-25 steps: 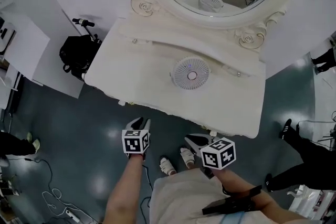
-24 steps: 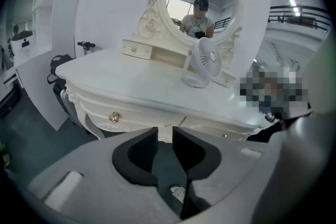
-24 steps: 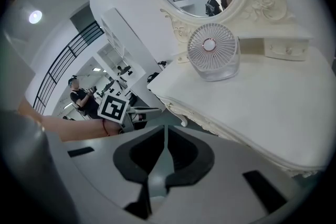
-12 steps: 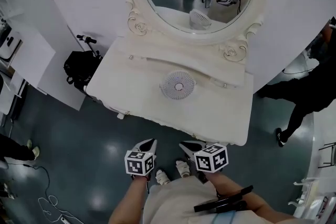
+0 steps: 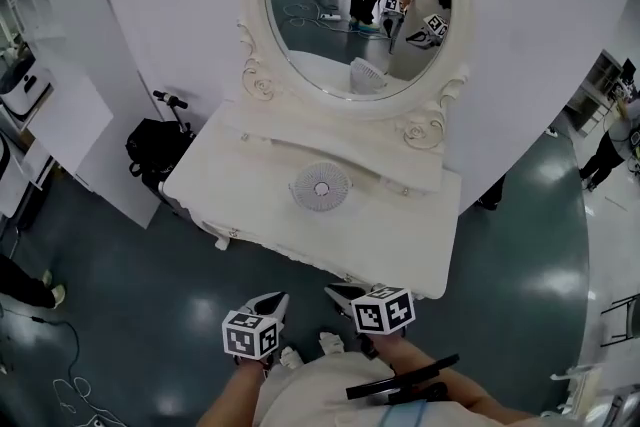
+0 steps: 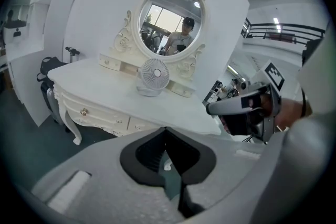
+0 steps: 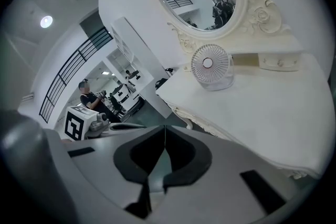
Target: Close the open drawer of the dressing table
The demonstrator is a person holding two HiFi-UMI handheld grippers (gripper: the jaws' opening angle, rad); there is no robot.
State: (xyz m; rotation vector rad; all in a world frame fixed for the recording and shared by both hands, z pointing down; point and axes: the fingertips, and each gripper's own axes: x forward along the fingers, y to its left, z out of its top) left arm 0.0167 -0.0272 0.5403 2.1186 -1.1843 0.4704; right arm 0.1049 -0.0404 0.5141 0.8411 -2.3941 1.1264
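The dressing table (image 5: 235,195) offers open top on both sides of 1 small white desk fan (image 5: 321,186) near its middle, while the oval mirror (image 5: 340,25) walls off the back. Open floor (image 5: 150,285) runs along the table's front; a black bag (image 5: 155,147) crowds the end at the head view's left.

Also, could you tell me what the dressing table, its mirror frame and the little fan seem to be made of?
The dressing table: probably painted wood, cream, satin; carved edges and curved legs suggest it. The mirror frame: same cream finish, moulded scrolls; wood or resin, unclear. The fan: likely white plastic, thin slotted grille.
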